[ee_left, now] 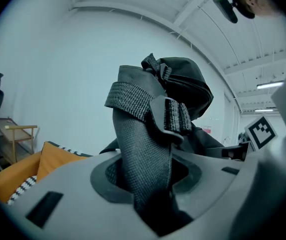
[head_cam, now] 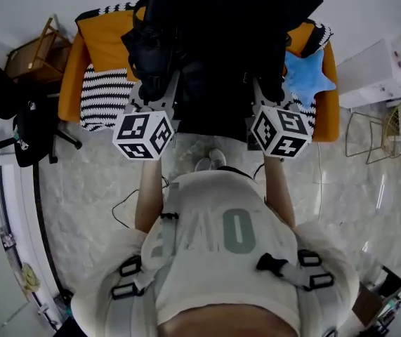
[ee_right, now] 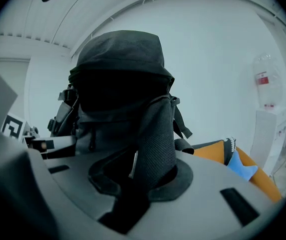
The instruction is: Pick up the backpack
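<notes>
A black backpack [head_cam: 221, 34] hangs lifted in front of me, above an orange sofa [head_cam: 109, 44]. My left gripper [head_cam: 159, 83] is shut on one grey woven shoulder strap [ee_left: 143, 154] that runs up from between its jaws to a buckle. My right gripper [head_cam: 267, 90] is shut on the other mesh shoulder strap [ee_right: 155, 144]. In the right gripper view the backpack [ee_right: 120, 79] fills the middle, its rounded top upward. In the left gripper view the backpack [ee_left: 183, 84] bunches above the strap. The fingertips are hidden by fabric in the head view.
The sofa carries a black-and-white striped blanket [head_cam: 105, 97] and a blue star cushion [head_cam: 309, 76]. A black office chair [head_cam: 28, 128] and a wooden stand [head_cam: 35, 51] sit at the left. A wire basket [head_cam: 386, 132] and a white cabinet [head_cam: 383, 69] are at the right.
</notes>
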`<action>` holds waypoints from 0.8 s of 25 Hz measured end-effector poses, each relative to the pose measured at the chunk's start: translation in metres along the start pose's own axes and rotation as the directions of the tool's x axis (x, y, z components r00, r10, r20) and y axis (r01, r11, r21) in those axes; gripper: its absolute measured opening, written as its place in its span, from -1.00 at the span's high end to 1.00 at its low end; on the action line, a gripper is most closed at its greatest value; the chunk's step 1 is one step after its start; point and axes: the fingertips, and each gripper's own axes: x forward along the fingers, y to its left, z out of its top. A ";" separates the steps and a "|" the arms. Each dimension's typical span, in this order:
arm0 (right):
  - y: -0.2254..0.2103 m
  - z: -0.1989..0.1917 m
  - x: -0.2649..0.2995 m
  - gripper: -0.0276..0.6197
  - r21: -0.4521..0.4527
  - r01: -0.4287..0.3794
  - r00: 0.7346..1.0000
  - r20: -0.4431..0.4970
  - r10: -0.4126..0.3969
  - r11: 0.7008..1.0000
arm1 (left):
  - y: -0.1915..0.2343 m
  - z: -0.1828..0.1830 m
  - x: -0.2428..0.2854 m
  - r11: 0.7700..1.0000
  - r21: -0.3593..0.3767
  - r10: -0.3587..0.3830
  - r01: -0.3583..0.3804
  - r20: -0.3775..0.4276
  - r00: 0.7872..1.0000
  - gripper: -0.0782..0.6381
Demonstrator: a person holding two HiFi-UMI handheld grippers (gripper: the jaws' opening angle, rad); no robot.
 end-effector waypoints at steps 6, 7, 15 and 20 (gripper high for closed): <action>0.004 -0.022 -0.022 0.59 -0.034 -0.010 1.000 0.022 0.011 0.999 | -0.010 -0.016 -0.022 0.998 0.060 0.008 -0.011 0.039 0.999 0.35; 0.003 -0.026 -0.024 0.59 -0.029 -0.014 1.000 0.022 0.014 0.999 | -0.012 -0.017 -0.023 0.997 0.075 0.009 -0.012 0.040 0.999 0.34; -0.010 -0.024 -0.032 0.59 -0.016 -0.018 0.998 0.052 0.019 1.000 | -0.026 -0.016 -0.016 0.994 0.107 0.015 -0.020 0.049 0.999 0.34; -0.014 -0.025 -0.030 0.59 -0.026 -0.007 0.999 0.050 0.009 1.000 | -0.029 -0.015 -0.011 0.992 0.121 0.009 -0.015 0.044 0.999 0.34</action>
